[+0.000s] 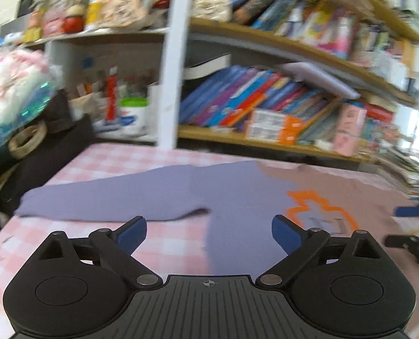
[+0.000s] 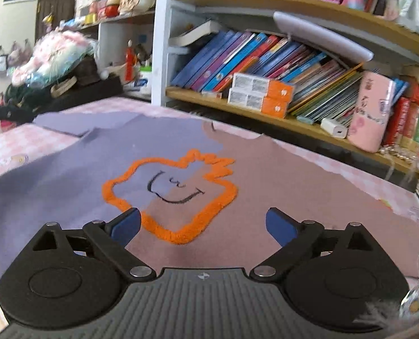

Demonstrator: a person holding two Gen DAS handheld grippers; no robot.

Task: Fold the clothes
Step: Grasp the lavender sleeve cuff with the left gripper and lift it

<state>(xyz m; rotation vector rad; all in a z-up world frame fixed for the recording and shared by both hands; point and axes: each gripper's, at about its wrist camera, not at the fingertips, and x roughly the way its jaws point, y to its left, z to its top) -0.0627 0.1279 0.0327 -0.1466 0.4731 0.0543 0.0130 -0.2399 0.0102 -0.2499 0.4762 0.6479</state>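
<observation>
The soft purple-and-pink sweater with an orange fuzzy face (image 2: 181, 186) lies flat on the pink checked table cloth (image 1: 119, 158), one sleeve (image 1: 96, 197) stretched out. No folds show. Left tongs (image 1: 209, 234) and right tongs (image 2: 203, 223) gape wide, holding nothing.

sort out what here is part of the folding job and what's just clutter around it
Part of the job:
- two-tone sweatshirt, spread flat
- its outstretched sleeve
- left gripper, open
- right gripper, open

Just lying about:
- books on the shelf
- orange boxes
- pink checked tablecloth
</observation>
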